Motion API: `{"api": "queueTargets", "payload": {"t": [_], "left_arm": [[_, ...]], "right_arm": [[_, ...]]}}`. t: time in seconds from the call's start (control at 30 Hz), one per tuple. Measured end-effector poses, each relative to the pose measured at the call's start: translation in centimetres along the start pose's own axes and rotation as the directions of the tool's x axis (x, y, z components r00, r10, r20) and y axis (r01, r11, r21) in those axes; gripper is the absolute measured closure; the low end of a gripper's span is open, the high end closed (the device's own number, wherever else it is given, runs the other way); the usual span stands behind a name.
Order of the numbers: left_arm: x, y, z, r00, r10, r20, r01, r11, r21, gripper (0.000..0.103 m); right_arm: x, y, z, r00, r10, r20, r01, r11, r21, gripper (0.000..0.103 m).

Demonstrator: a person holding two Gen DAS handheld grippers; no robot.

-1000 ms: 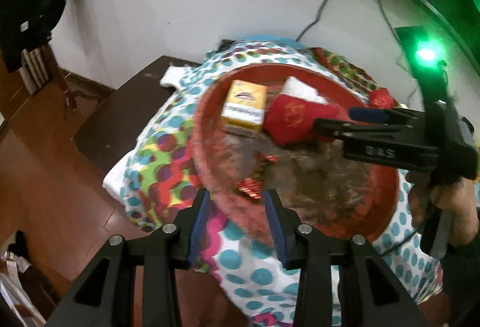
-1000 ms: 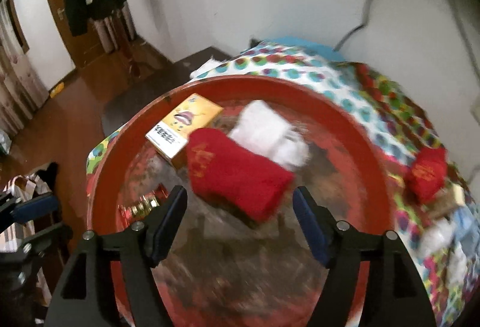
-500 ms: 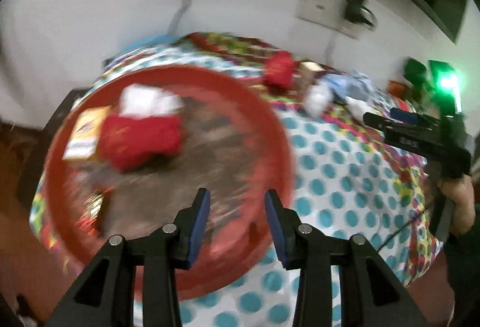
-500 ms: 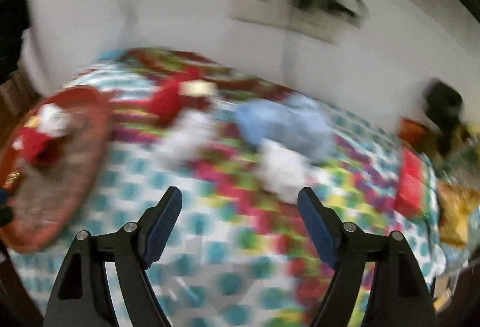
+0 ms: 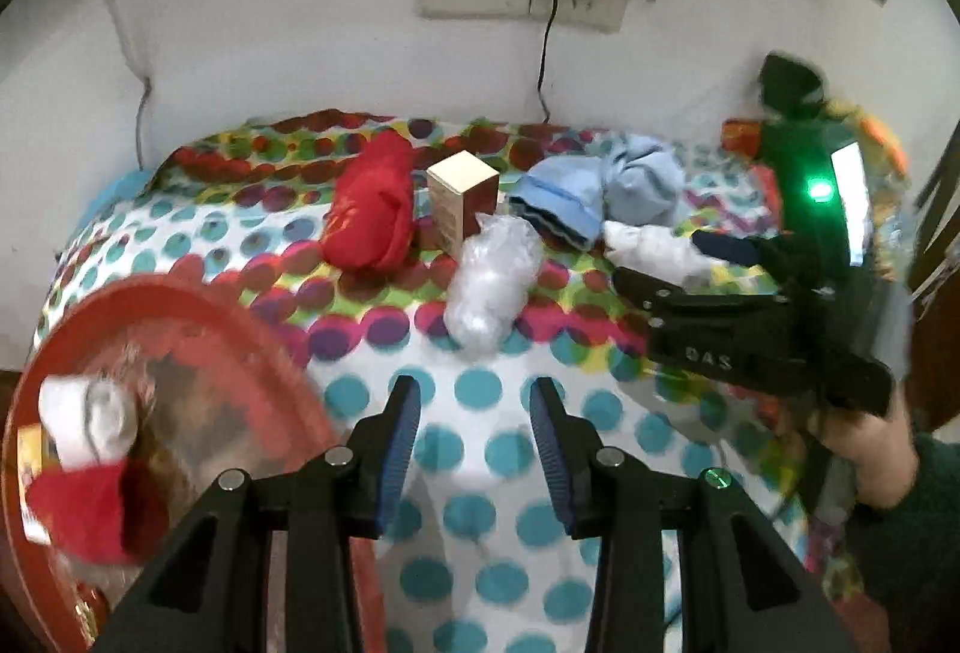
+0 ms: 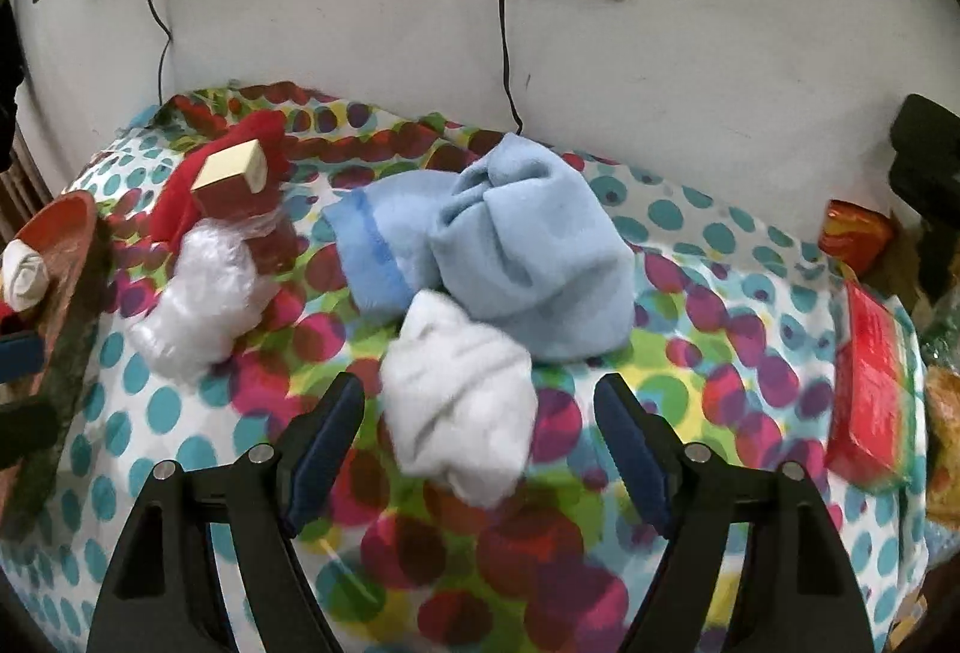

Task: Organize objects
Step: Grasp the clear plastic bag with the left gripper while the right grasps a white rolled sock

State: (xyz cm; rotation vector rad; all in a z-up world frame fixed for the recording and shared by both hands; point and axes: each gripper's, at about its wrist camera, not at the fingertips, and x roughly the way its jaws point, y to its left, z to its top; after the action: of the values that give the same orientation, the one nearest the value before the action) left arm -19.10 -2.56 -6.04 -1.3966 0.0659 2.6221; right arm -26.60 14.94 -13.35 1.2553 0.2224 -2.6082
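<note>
You are holding the right gripper (image 6: pixel 480 431) with its jaws apart around the white sock bundle (image 6: pixel 459 389); they have just been closing a little, pads not yet pressing. The bundle is lying on the dotted desk (image 6: pixel 690 305), touching the blue sock bundle (image 6: pixel 516 257) behind it. It looks soft, light and squashy, so take it across its thick middle, not a loose flap. Your left gripper (image 5: pixel 474 449) is hanging parted and empty beside the red tray (image 5: pixel 198 329), where a rolled white sock (image 5: pixel 90 422) is already sitting.
</note>
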Motion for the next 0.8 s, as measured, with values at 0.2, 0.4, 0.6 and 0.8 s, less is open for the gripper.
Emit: {"api": "queueTargets", "payload": {"t": [0.2, 0.4, 0.6, 0.8], "left_arm": [[4.1, -1.6, 2.7, 0.999, 0.006, -0.038, -0.004, 0.999, 0.039, 0.064], [7.1, -2.6, 4.0, 0.998, 0.034, -0.06, -0.031, 0.998, 0.054, 0.064], [8.9, -3.2, 4.7, 0.998, 0.023, -0.054, -0.023, 1.0, 0.001, 0.064], [9.1, -4.1, 4.7, 0.999, 0.03, -0.032, -0.031, 0.999, -0.012, 0.07]], "right_arm": [[0.0, -0.4, -0.7, 0.998, 0.061, 0.004, -0.062, 0.998, 0.017, 0.065], [-2.3, -1.5, -3.7, 0.997, 0.071, 0.01, -0.071, 0.997, 0.01, 0.066], [-3.1, -2.0, -5.0, 0.997, 0.073, 0.009, -0.073, 0.997, 0.02, 0.066], [-3.1, -1.4, -5.1, 1.0, 0.022, -0.001, -0.022, 1.0, -0.022, 0.065]]}}
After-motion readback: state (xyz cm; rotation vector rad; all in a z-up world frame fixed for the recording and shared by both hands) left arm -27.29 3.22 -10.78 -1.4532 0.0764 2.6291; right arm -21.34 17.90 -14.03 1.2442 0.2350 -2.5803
